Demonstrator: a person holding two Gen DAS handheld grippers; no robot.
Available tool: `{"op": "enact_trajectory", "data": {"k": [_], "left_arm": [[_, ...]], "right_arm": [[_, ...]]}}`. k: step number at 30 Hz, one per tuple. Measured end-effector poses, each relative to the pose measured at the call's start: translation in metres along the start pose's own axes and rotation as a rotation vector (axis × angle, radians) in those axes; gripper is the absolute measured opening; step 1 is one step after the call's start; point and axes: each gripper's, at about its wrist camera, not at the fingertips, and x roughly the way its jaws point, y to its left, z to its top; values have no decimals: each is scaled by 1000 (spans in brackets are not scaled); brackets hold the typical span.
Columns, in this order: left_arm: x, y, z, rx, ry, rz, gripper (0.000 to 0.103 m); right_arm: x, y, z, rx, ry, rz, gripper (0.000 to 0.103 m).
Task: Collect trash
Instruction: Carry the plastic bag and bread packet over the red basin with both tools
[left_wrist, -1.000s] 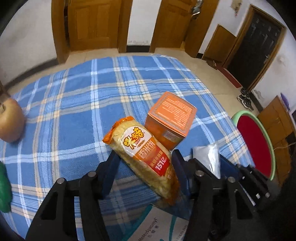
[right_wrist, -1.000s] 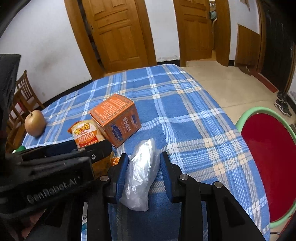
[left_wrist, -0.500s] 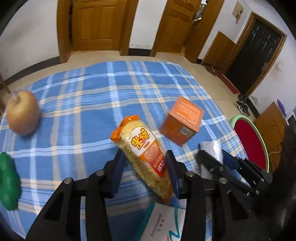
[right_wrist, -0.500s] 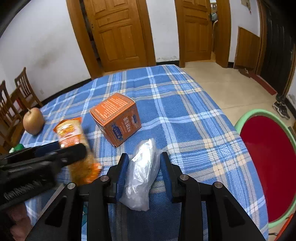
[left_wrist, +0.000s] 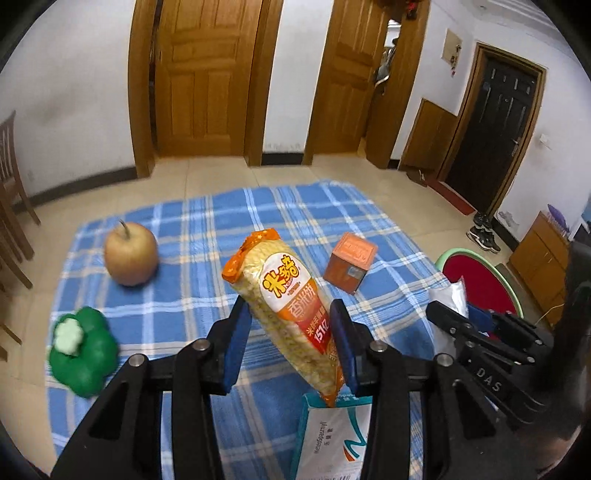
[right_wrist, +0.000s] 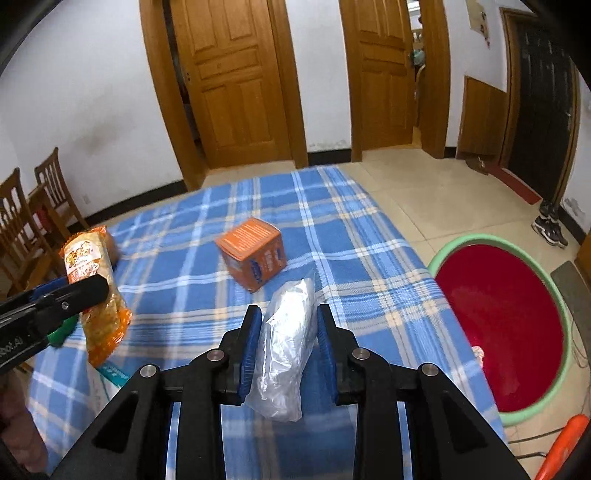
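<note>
The left gripper (left_wrist: 291, 341) has closed on the snack packet (left_wrist: 288, 306) and carried it up off the blue checked cloth (left_wrist: 192, 295); a second ago the packet lay flat beside the orange box (left_wrist: 350, 262), now it hangs clear above the near edge of the table, over a white-and-teal carton (left_wrist: 332, 435); the right gripper (right_wrist: 284, 347) has likewise come up with the crumpled clear plastic bag (right_wrist: 286, 343) between its pads, and its jaws are closing further on it; so two pieces of rubbish look ready to go, and the red basin with the green rim (right_wrist: 554, 295), on the floor off the table's right edge, seems the likely place for them.

The packet's long axis runs steeply; its crimped orange top tilts up and away toward the far edge, its lower end points down at the carton; the bag's long axis lies along the fingers, pointing toward the box.

Still on the cloth: the box mid-table, an apple (left_wrist: 130, 253) near the far left corner, a green toy (left_wrist: 83, 350) at the left edge.
</note>
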Motion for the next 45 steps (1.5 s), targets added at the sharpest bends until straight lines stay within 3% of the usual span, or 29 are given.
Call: {"op": "enact_trajectory", "data": {"k": [4, 7, 19, 25, 35, 45], "left_arm": [[-18, -7, 0, 42, -64, 37, 44], [-28, -7, 2, 39, -83, 22, 44], [-55, -12, -25, -4, -90, 7, 44], [-58, -25, -37, 33, -82, 1, 45], [-41, -70, -46, 97, -25, -101, 45], [-27, -154, -47, 223, -13, -252, 45]], "right_arm": [[-19, 7, -4, -25, -30, -10, 30], [-27, 7, -9, -16, -33, 1, 30], [-62, -2, -31, -62, -33, -17, 31], [-79, -13, -38, -72, -44, -35, 31], [-110, -53, -46, 14, -74, -117, 31], [-148, -111, -71, 115, -83, -264, 31]]}}
